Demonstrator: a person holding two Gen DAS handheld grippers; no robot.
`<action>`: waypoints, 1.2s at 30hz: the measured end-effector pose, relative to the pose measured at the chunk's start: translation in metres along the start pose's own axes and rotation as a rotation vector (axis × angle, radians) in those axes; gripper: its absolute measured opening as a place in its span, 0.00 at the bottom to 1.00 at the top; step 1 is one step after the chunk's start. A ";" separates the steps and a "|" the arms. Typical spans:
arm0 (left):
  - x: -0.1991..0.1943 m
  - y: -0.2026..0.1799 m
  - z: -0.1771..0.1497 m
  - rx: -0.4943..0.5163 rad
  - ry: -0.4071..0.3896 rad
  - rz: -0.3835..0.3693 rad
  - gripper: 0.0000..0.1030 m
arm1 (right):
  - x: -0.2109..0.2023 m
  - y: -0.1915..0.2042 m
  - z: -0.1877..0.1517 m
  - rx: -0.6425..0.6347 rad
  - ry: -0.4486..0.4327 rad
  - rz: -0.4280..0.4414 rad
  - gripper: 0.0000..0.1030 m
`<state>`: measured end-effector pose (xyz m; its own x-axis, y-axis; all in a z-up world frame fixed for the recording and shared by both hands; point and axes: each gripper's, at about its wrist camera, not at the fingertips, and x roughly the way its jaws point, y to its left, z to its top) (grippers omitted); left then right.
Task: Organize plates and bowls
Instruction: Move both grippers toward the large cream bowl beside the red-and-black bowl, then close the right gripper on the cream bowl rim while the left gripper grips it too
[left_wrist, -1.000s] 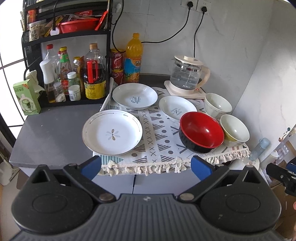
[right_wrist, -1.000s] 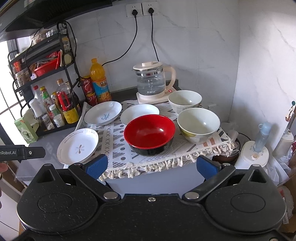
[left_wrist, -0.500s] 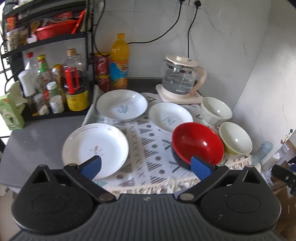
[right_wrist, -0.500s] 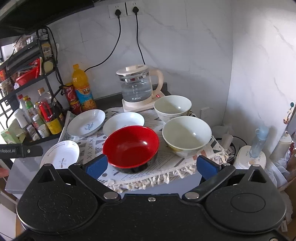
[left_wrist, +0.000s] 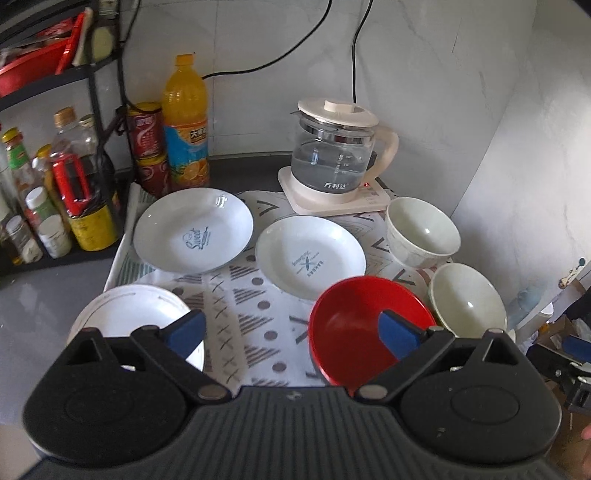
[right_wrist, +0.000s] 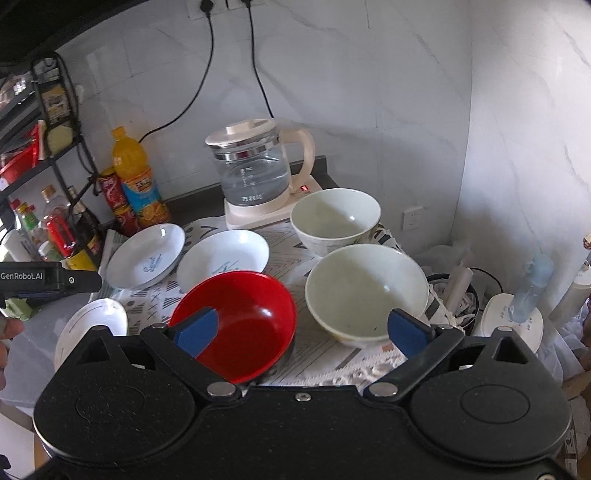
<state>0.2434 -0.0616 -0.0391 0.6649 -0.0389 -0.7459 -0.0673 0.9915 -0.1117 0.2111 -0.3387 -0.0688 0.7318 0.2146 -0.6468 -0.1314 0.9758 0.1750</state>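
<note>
On a patterned cloth (left_wrist: 251, 314) lie three white plates: a printed one (left_wrist: 194, 230) at the back left, a second (left_wrist: 310, 256) beside it, a gold-rimmed one (left_wrist: 136, 317) at the near left. A red bowl (right_wrist: 251, 314), a cream bowl (right_wrist: 365, 288) and a white bowl (right_wrist: 336, 216) stand to the right. My left gripper (left_wrist: 291, 330) hovers open above the cloth between the near plate and the red bowl (left_wrist: 354, 325). My right gripper (right_wrist: 303, 330) hangs over the gap between the red and cream bowls; its jaws are closing, still wide, the pads touching nothing.
A glass kettle (left_wrist: 336, 158) on its base stands behind the dishes. An orange drink bottle (left_wrist: 184, 122), cans and a black rack with several bottles (left_wrist: 74, 192) fill the back left. The marble wall closes the right side. Clutter sits below the counter's right edge (right_wrist: 513, 321).
Both grippers have moved forward and slightly down toward the dishes, which now fill more of each view. The dishes themselves have not moved.
</note>
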 end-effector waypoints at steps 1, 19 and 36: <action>0.007 -0.002 0.004 -0.004 0.009 0.000 0.97 | 0.005 -0.002 0.003 0.001 0.008 -0.001 0.91; 0.120 -0.066 0.056 0.076 0.144 -0.150 0.83 | 0.086 -0.063 0.020 0.101 0.146 -0.138 0.68; 0.228 -0.150 0.062 0.208 0.394 -0.316 0.59 | 0.150 -0.111 0.009 0.236 0.333 -0.204 0.53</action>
<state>0.4514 -0.2112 -0.1519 0.2977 -0.3427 -0.8910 0.2652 0.9263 -0.2677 0.3416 -0.4147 -0.1785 0.4669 0.0591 -0.8823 0.1772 0.9713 0.1589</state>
